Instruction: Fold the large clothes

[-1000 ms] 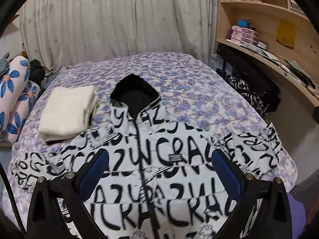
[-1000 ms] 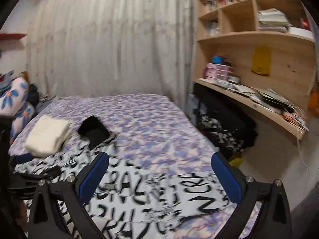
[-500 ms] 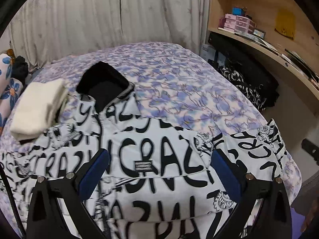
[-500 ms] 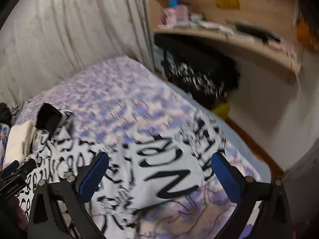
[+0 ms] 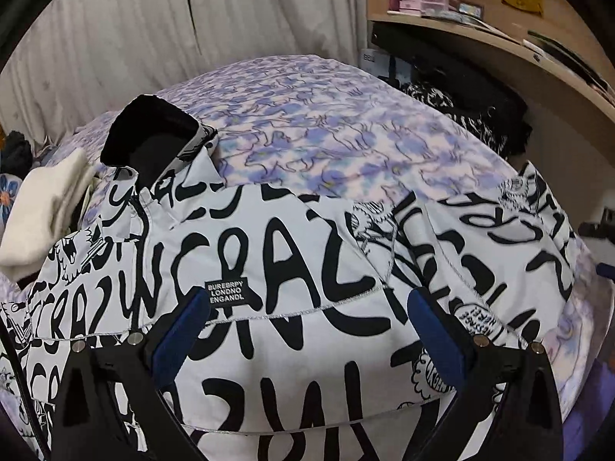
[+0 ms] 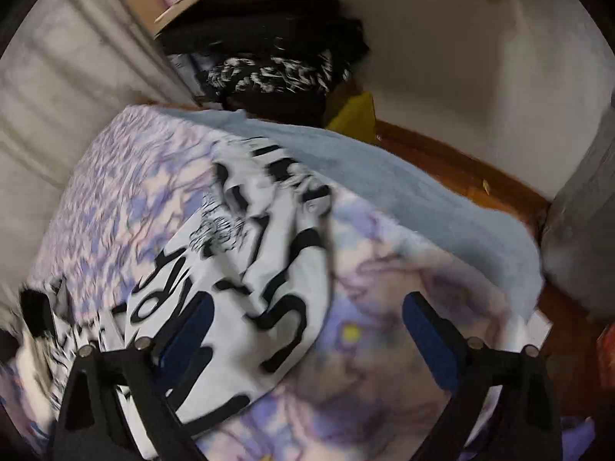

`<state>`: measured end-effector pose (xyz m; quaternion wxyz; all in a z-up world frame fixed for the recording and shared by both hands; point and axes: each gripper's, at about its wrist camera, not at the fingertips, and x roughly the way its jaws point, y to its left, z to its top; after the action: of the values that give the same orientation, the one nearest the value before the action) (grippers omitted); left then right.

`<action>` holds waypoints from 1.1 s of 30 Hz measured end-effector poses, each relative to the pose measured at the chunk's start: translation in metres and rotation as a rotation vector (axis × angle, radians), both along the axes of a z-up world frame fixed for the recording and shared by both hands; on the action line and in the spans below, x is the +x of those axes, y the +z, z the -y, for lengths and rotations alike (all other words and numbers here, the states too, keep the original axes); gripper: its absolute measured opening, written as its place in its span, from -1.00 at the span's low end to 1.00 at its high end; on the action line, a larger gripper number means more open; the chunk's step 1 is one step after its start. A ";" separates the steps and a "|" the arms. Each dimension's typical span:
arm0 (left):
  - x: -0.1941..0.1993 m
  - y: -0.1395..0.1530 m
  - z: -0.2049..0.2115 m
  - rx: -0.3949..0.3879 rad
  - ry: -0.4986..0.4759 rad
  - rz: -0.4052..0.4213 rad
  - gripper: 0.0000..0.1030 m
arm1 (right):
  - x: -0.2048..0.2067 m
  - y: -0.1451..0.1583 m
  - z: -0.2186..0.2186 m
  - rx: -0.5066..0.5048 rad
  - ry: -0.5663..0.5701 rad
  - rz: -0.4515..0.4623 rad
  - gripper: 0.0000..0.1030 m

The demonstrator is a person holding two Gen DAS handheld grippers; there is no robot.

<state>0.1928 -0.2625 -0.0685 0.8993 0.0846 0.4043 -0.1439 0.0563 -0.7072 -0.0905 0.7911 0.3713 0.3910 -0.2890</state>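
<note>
Jacket [image 5: 292, 269] lies flat on bed [image 5: 346, 142]. Left gripper [image 5: 307, 326] jaws open, empty. Right gripper [image 6: 303, 330] jaws wide, closing, over sleeve [image 6: 250, 269], nothing gripped.

Left wrist view: looks forward and steeply down along its fingers from close above the jacket [image 5: 292, 292], over the bed [image 5: 346, 142] toward the curtain [image 5: 192, 27] at the far edge; the shelf [image 5: 499, 57] runs along the right. Right wrist view: blurred and rolled, aimed steeply down, near the bed's [image 6: 115, 176] right edge and near corner, facing the floor [image 6: 453, 169] and wall. Shared: the jacket's [image 6: 246, 276] sleeve, floral bed cover, dark pile [image 6: 269, 73] under the shelf.
</note>
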 end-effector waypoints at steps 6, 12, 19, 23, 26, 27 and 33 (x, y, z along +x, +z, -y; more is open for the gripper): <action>-0.001 -0.013 -0.004 -0.014 0.006 -0.056 0.97 | 0.019 -0.016 0.018 0.040 0.025 0.035 0.82; -0.004 -0.018 -0.019 -0.041 0.016 -0.112 0.97 | 0.051 -0.029 0.012 0.069 0.113 0.015 -0.77; -0.011 0.003 -0.054 -0.063 0.044 -0.077 0.97 | 0.055 0.075 -0.098 -0.180 0.366 0.256 -0.91; -0.015 0.019 -0.084 -0.100 0.091 -0.051 0.97 | 0.059 0.128 -0.194 -0.284 0.627 0.379 -0.91; -0.019 0.029 -0.111 -0.124 0.126 -0.039 0.97 | 0.061 0.137 -0.262 -0.288 0.816 0.408 -0.91; -0.021 0.030 -0.120 -0.128 0.136 -0.035 0.97 | 0.062 0.134 -0.279 -0.277 0.857 0.402 -0.91; -0.025 0.021 -0.182 -0.166 0.193 -0.066 0.97 | 0.061 0.067 -0.373 -0.312 1.040 0.190 -0.21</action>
<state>0.1674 -0.0810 -0.0474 0.8991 -0.0340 0.4266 -0.0922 0.1174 -0.3342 -0.0235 0.9070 0.0317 0.4024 0.1202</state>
